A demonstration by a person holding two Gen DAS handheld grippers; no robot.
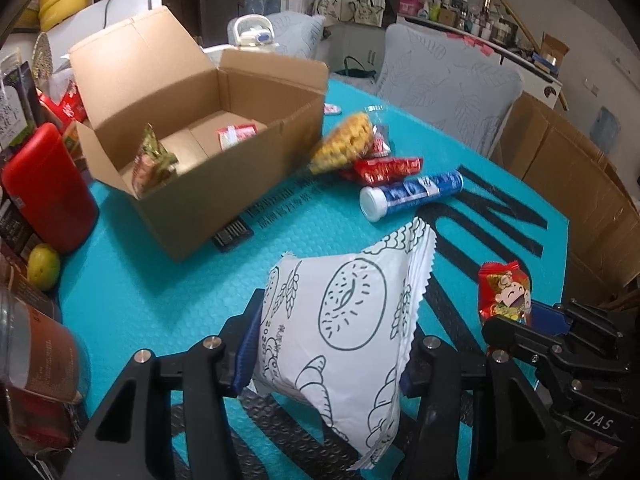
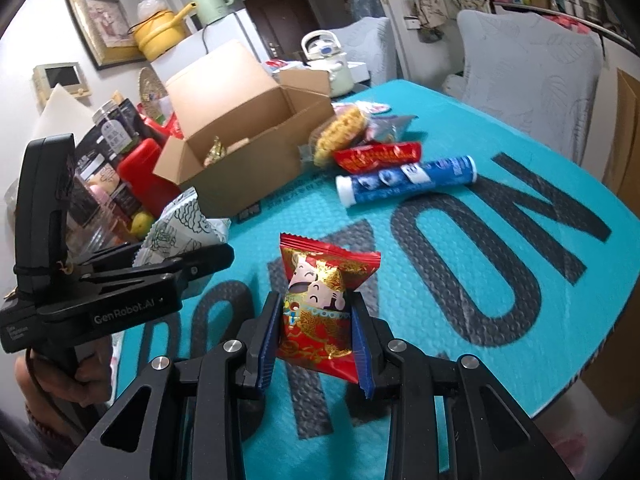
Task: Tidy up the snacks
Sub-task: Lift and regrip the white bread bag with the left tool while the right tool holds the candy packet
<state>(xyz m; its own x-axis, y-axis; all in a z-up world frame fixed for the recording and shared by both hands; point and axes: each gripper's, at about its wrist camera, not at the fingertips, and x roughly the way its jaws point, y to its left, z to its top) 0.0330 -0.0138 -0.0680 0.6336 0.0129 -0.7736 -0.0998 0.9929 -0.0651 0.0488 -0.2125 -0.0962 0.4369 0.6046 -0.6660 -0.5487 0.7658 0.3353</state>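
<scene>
A turquoise bubble-textured mat [image 1: 160, 300] with large dark lettering covers the table in a cluttered room, grey leaf-print chairs [image 1: 448, 80] drawn up along its far side. Your left gripper [image 1: 326, 344] is clamped on a white pastry packet [image 1: 340, 340] printed with doughnut and croissant outlines, holding it clear of the mat with its serrated top edge tilted toward the right. Your right gripper [image 2: 314, 320] pinches a small red-and-gold candy packet [image 2: 320, 300] bearing a cartoon face, upright between the blue pads [image 2: 267, 344]; from the left wrist view it shows just to the right of the white packet. The open cardboard box [image 1: 192, 128] sits at the far left of the mat, flaps up, with a green-and-gold packet [image 1: 154, 160] leaning in its near corner and a red-and-white packet [image 1: 236, 134] flat on its floor. Just beside the box's right end lie a clear bag of yellow snacks [image 1: 344, 142], a red wrapped bar [image 1: 386, 168] and a blue tube with a white cap [image 1: 412, 194], close together. A red container [image 1: 48, 188] and a yellow-green fruit [image 1: 43, 266] stand left of the box.
</scene>
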